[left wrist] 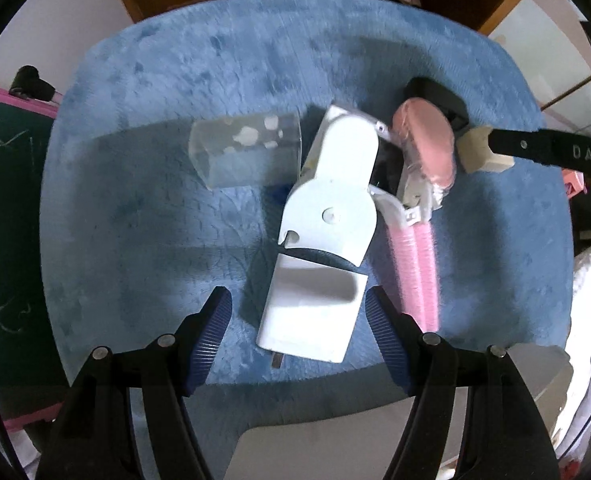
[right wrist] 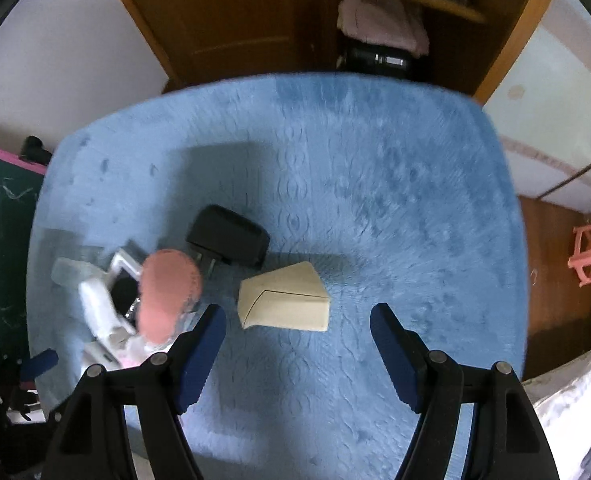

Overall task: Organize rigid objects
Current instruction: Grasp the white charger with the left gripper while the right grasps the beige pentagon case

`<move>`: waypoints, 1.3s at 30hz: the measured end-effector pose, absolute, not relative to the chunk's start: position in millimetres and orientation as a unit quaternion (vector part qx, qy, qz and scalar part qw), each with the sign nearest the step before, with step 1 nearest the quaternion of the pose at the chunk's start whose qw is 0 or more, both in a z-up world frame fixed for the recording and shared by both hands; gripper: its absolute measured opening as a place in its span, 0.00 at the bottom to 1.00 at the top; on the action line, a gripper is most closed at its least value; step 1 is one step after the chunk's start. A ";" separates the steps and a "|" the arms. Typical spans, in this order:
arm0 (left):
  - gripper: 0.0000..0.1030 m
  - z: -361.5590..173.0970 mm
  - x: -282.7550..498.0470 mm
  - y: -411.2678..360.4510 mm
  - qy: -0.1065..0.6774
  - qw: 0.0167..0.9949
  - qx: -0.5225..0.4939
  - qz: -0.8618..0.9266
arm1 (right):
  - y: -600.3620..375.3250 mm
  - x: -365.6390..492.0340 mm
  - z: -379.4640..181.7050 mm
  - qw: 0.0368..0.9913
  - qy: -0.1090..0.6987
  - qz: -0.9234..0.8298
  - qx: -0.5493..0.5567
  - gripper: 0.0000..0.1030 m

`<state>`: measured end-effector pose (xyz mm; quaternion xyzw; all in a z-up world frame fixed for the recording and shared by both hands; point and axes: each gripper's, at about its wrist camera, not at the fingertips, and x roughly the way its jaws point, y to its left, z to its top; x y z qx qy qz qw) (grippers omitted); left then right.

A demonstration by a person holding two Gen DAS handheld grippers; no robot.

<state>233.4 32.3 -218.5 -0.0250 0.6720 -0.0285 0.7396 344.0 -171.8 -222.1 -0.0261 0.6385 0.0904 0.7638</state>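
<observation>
Both grippers hang over the blue-covered tabletop [right wrist: 375, 160] with fingers spread, left gripper [left wrist: 297, 316] straddling the white gadget [left wrist: 323, 236], right gripper [right wrist: 297, 330] near the beige box [right wrist: 285, 300].

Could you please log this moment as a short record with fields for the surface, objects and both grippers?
surface: blue rug
left gripper: jaws open, either side of the white device, not pressing it
right gripper: jaws open, nothing between them, just short of the beige box
other objects: clear box, pink puff, black charger, pink rollers
</observation>
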 end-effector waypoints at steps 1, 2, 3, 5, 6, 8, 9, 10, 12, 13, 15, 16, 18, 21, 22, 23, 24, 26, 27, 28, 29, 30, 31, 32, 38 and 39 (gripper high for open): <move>0.71 -221.7 233.5 31.5 0.674 0.738 -0.022 -0.028 | -171.2 345.5 -228.0 0.760 0.644 0.091 -0.021 0.73; 0.71 -223.7 234.7 31.2 0.676 0.736 -0.021 -0.028 | -170.8 346.6 -231.2 0.757 0.646 0.092 -0.018 0.73; 0.71 -226.1 235.2 30.7 0.679 0.733 -0.020 -0.028 | -170.1 347.6 -234.0 0.756 0.648 0.092 -0.015 0.73; 0.71 -229.5 236.0 29.2 0.682 0.730 -0.026 -0.032 | -168.7 350.5 -240.2 0.752 0.653 0.090 -0.010 0.73; 0.71 -230.4 236.2 28.5 0.684 0.729 -0.028 -0.033 | -168.4 351.5 -242.1 0.750 0.655 0.089 -0.007 0.73; 0.71 -232.0 236.3 26.4 0.686 0.726 -0.027 -0.034 | -167.7 354.9 -247.8 0.746 0.660 0.086 0.004 0.73; 0.71 -232.6 236.3 25.3 0.687 0.725 -0.026 -0.034 | -167.5 356.0 -250.3 0.744 0.662 0.085 0.008 0.73; 0.71 -233.0 236.0 24.5 0.688 0.724 -0.026 -0.034 | -166.8 357.0 -253.7 0.742 0.665 0.082 0.011 0.73; 0.71 -234.4 235.5 22.5 0.691 0.722 -0.024 -0.037 | -165.7 359.3 -259.4 0.738 0.670 0.076 0.013 0.73; 0.71 -235.6 235.1 21.9 0.692 0.720 -0.024 -0.038 | -165.1 359.7 -262.2 0.737 0.672 0.074 0.013 0.73; 0.71 -241.0 237.2 20.9 0.697 0.716 -0.025 -0.037 | -164.1 362.4 -265.1 0.734 0.675 0.071 0.016 0.73; 0.71 -243.2 236.3 20.5 0.699 0.714 -0.027 -0.035 | -164.7 362.3 -266.8 0.733 0.676 0.069 0.015 0.73; 0.71 -246.5 235.7 23.1 0.701 0.712 -0.030 -0.031 | -163.0 360.9 -267.9 0.735 0.675 0.064 0.008 0.71; 0.71 -254.4 242.8 22.7 0.703 0.710 -0.022 -0.028 | -162.6 360.3 -269.8 0.737 0.673 0.060 -0.002 0.67; 0.71 -256.8 242.7 20.9 0.705 0.709 -0.014 -0.027 | -162.5 359.5 -269.8 0.737 0.673 0.060 -0.005 0.66; 0.70 -259.5 244.4 18.6 0.708 0.706 -0.006 -0.025 | -164.2 361.3 -270.9 0.737 0.674 0.061 -0.006 0.66; 0.70 -261.5 245.5 16.3 0.710 0.703 -0.001 -0.025 | -163.1 362.9 -271.8 0.736 0.674 0.062 -0.009 0.66; 0.68 -262.5 243.8 12.8 0.709 0.705 0.006 -0.023 | -161.9 363.1 -272.1 0.735 0.675 0.062 -0.014 0.65; 0.66 -263.1 243.3 11.4 0.708 0.706 0.006 -0.023 | -161.6 363.3 -272.4 0.734 0.676 0.059 -0.017 0.62; 0.61 -263.1 242.7 10.6 0.708 0.706 0.003 -0.026 | -160.7 361.6 -272.7 0.734 0.676 0.058 -0.018 0.61; 0.61 -262.2 241.7 9.4 0.706 0.708 0.002 -0.026 | -160.2 360.8 -273.0 0.734 0.677 0.056 -0.018 0.61; 0.61 -262.0 240.7 8.5 0.704 0.710 0.004 -0.024 | -159.8 360.2 -273.2 0.734 0.676 0.054 -0.019 0.61; 0.60 -261.6 239.4 7.9 0.701 0.712 0.005 -0.022 | -159.3 360.6 -273.3 0.735 0.676 0.052 -0.021 0.61; 0.60 -261.0 236.1 9.0 0.700 0.714 0.004 -0.021 | -158.9 358.7 -272.8 0.736 0.675 0.047 -0.025 0.61; 0.60 -247.1 218.8 21.2 0.690 0.723 -0.024 -0.014 | -166.8 345.1 -249.8 0.748 0.661 0.047 -0.028 0.61; 0.60 -240.3 216.7 23.4 0.686 0.727 -0.026 -0.013 | -168.2 343.3 -246.2 0.750 0.659 0.048 -0.027 0.61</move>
